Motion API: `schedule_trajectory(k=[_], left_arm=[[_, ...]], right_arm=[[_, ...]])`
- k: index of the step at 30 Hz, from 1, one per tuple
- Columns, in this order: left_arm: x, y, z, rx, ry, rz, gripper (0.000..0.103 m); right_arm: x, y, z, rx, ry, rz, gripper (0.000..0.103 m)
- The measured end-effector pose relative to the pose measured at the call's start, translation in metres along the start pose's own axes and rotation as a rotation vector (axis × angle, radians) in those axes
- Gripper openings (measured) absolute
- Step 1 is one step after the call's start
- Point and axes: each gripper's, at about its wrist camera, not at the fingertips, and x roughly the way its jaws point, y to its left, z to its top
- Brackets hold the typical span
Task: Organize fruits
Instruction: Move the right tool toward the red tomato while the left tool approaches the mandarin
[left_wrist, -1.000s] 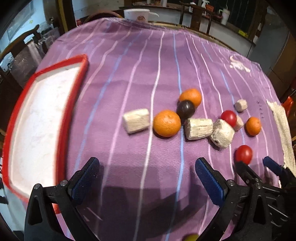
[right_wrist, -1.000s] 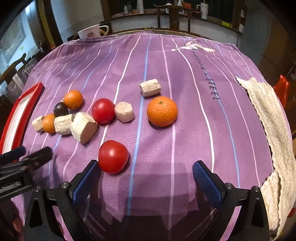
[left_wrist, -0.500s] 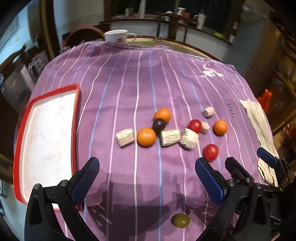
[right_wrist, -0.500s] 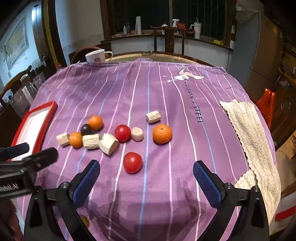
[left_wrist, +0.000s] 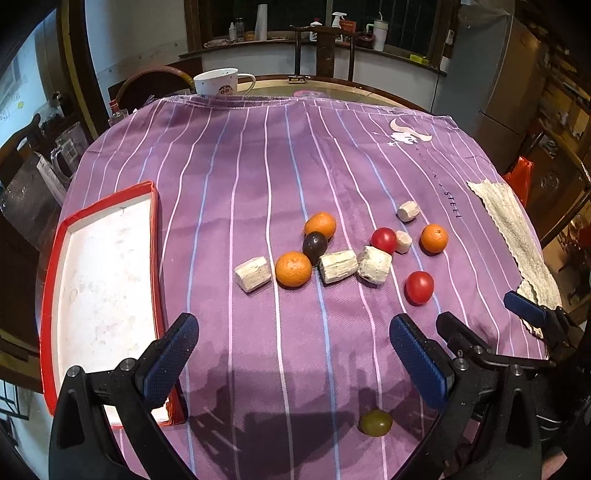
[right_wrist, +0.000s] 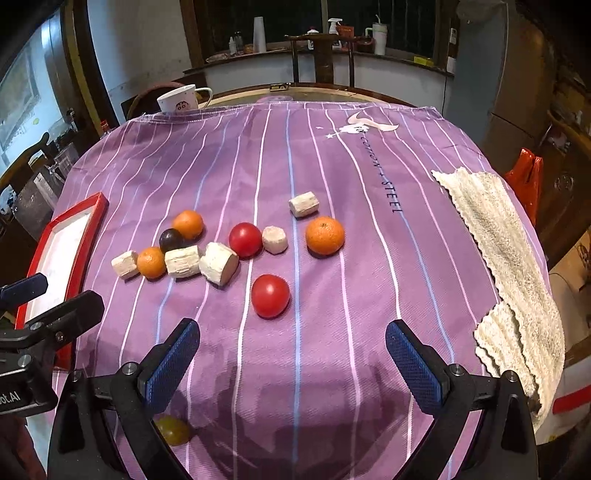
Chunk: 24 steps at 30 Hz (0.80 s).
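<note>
Fruit lies in a cluster on the purple striped cloth (left_wrist: 258, 177): three oranges (left_wrist: 293, 269) (right_wrist: 324, 235), two red tomatoes (left_wrist: 419, 287) (right_wrist: 270, 295), a dark plum (left_wrist: 315, 246) (right_wrist: 171, 239), mixed with several pale cork-like chunks (left_wrist: 253, 274) (right_wrist: 218, 263). A green fruit (left_wrist: 376, 422) (right_wrist: 173, 430) lies alone near the front edge. A white tray with a red rim (left_wrist: 155, 236) (right_wrist: 99, 212) sits at the left. My left gripper (left_wrist: 293, 358) and my right gripper (right_wrist: 291, 363) are both open and empty, held above the cloth in front of the cluster.
A white mug (left_wrist: 221, 82) (right_wrist: 178, 99) stands at the far edge of the table. A cream towel (left_wrist: 513, 236) (right_wrist: 506, 258) lies along the right side. Chairs and a counter stand behind the table.
Both grippers have pulled back and up from the fruit, so the cluster looks smaller and the green fruit has come into view. Nothing was grasped.
</note>
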Motion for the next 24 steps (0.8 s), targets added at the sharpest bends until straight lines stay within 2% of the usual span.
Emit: schedule_trajectory(k=[12,20,24], left_arm=[[0.011,0.012,-0.005,-0.067,0.047,-0.037,0.103],[0.005,0.071,0.0,-0.203,0.024,-0.019,0.103],[0.01,0.08,-0.004,-0.215,0.042,-0.03,0.103]], right_arm=[[0.002,-0.001,-0.007,-0.011,0.028,0.004,0.103],[0.002,-0.027,-0.018,0.018,0.053,-0.015,0.102],[0.006,-0.033,-0.024,0.027,0.08,0.01,0.102]])
